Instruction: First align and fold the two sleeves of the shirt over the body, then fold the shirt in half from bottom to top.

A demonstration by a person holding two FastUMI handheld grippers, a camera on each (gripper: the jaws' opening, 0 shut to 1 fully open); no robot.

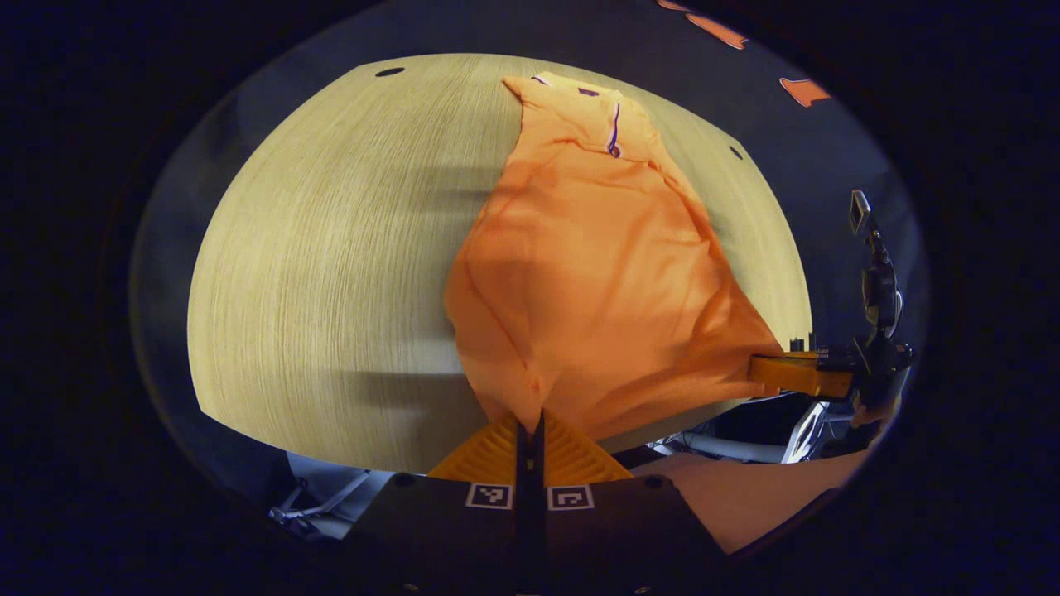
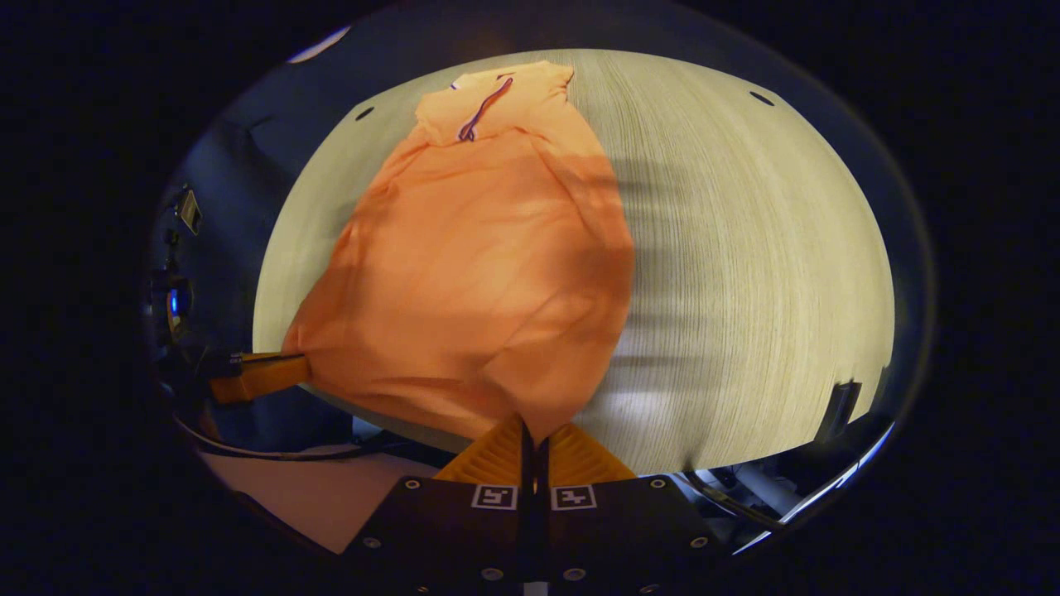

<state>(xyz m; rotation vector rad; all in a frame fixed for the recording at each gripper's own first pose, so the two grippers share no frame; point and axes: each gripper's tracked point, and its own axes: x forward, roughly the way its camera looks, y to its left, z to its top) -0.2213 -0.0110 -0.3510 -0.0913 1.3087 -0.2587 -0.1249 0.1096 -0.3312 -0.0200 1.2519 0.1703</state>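
You've got the shirt (image 1: pixel 596 273) by both bottom corners, hem lifted off the near edge of the worktop (image 1: pixel 331 273), collar end lying flat at the far side. Your left gripper (image 1: pixel 530 422) has its fingers closed tight on one corner; your right gripper (image 2: pixel 530 434) is clamped on the other. The sleeves look already tucked in, so I'd say the bottom-to-top fold is on. Watch it: the cloth sags between your hands, and if one hand leads, the hem lands skewed. Drag too low and the folded sleeves could pull loose.
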